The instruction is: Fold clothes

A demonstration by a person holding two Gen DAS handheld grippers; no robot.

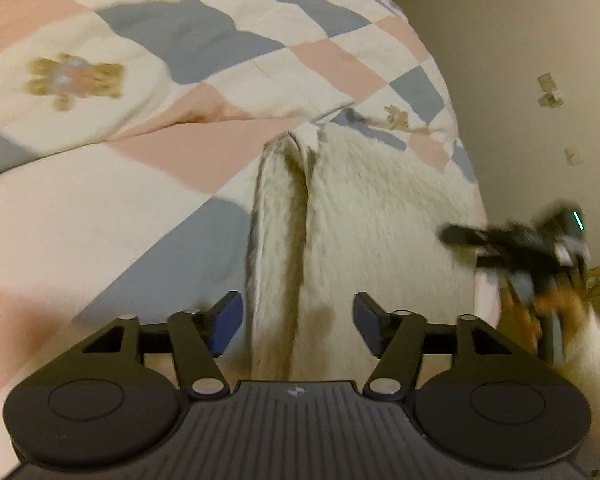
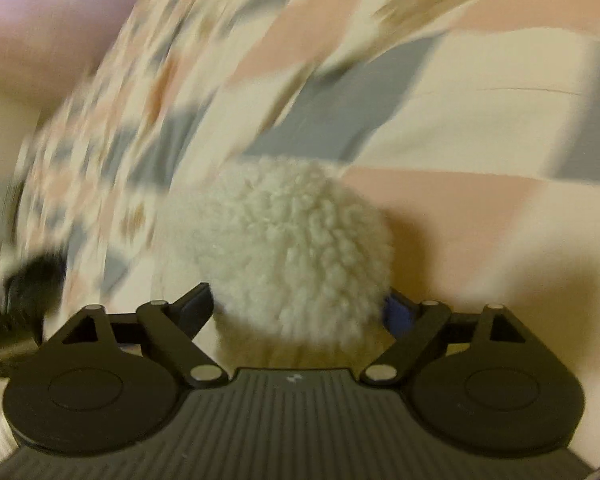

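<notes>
A cream fleece garment (image 1: 360, 220) lies on the checked bedspread (image 1: 180, 40), with a long fold running down its left side. My left gripper (image 1: 298, 326) hovers over the near end of that fold, open, its blue pads (image 1: 228, 324) apart from the fabric. In the right wrist view a rounded bunch of the same fleece (image 2: 296, 252) fills the gap of my right gripper (image 2: 298, 310); the jaws stand wide and the pile brushes both pads (image 2: 398, 316) without being squeezed. The right gripper (image 1: 516, 240) shows blurred at the garment's right edge, held by a hand (image 1: 540, 312).
The bedspread (image 2: 460, 128) is patterned in pink, grey and cream squares with teddy bears (image 1: 74, 78). The bed's right edge drops to a beige floor (image 1: 520, 60) with small scraps (image 1: 550, 94) on it. The left gripper (image 2: 24, 292) appears as a dark blur at the left.
</notes>
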